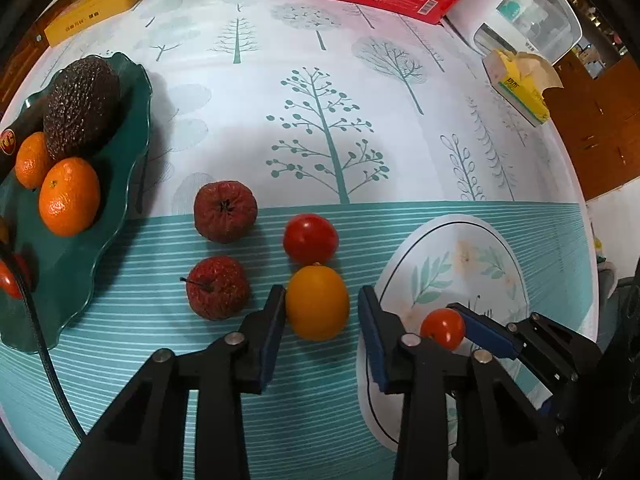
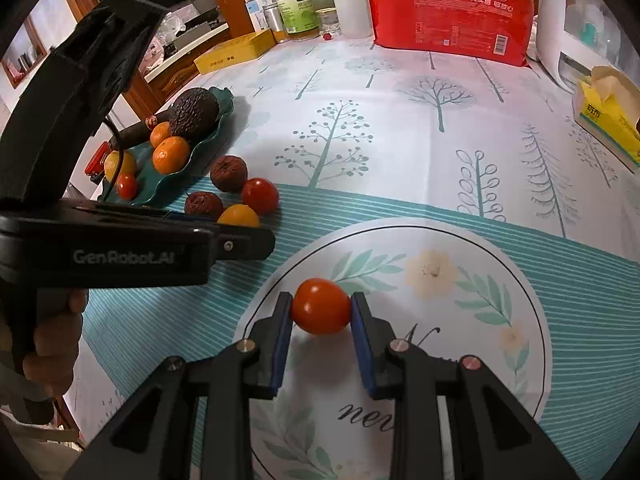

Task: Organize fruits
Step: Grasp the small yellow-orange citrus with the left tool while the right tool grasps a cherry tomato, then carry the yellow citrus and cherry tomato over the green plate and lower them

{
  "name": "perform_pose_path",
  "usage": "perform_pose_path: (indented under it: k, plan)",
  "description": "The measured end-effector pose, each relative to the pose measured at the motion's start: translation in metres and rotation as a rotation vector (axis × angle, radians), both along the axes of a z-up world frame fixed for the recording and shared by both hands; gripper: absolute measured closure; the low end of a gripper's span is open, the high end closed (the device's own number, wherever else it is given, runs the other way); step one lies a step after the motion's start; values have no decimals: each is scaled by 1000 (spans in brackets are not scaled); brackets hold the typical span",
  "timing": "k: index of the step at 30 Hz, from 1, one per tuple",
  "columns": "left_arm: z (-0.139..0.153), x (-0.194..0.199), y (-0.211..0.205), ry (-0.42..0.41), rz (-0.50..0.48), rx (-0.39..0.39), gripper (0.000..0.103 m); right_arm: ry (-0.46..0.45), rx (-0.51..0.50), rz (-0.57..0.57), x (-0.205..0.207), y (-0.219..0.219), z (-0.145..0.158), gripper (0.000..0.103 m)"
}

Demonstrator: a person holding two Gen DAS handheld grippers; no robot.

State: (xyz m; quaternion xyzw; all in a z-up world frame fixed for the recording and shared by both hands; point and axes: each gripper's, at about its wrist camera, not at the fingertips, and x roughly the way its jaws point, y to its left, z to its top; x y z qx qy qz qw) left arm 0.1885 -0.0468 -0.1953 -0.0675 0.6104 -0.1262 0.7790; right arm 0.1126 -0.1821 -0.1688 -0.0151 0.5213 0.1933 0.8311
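Looking from the left wrist: left gripper point(image 1: 322, 312) wide open around a yellow tomato point(image 1: 317, 303) on the tablecloth point(image 1: 400, 128), near finger just touching it, far finger apart. Just beyond, touching it, one red tomato point(image 1: 310, 239); to the left, two wrinkled red fruits point(image 1: 225, 211) point(image 1: 217, 288). On the green tray point(image 1: 100, 248) at far left: one avocado point(image 1: 82, 109), two oranges point(image 1: 69, 196) point(image 1: 30, 159), one small red tomato point(image 1: 10, 278) at the edge. At lower right, right gripper point(image 1: 442, 330) closed on a small tomato point(image 1: 443, 328) over the floral plate point(image 1: 480, 240). Seen from the right wrist: right gripper point(image 2: 322, 308) clamping that same tomato point(image 2: 321, 306) between both blue pads, low over the plate point(image 2: 500, 280); contact with the plate unclear. Left gripper point(image 2: 240, 236) at left, beside the yellow tomato point(image 2: 238, 215); opening hard to judge here. Behind: red tomato point(image 2: 260, 196), two wrinkled fruits point(image 2: 229, 173) point(image 2: 203, 205), and the tray point(image 2: 208, 136) holding one avocado point(image 2: 195, 113), two oranges point(image 2: 170, 155) point(image 2: 160, 133), one yellow fruit point(image 2: 120, 165), one small tomato point(image 2: 127, 186).
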Motion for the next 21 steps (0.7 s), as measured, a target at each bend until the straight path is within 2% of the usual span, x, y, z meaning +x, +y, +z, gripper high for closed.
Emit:
perform_pose_path:
  k: [5,9,16,21]
  plan:
    - [2,-2,-1,-8,-24,37,75,8,-4,-10,1,4,0,74]
    - [10,-15,1,-22,-51,30,75,-4,-17,-12,-4,8,7,74]
    - [44,-61,21,-85,-117,49,75,-16,-13,-20,-20,19,25,74]
    - [71,-96,58,-114,-103,53,75,-53,-12,-5,-37,41,47,74]
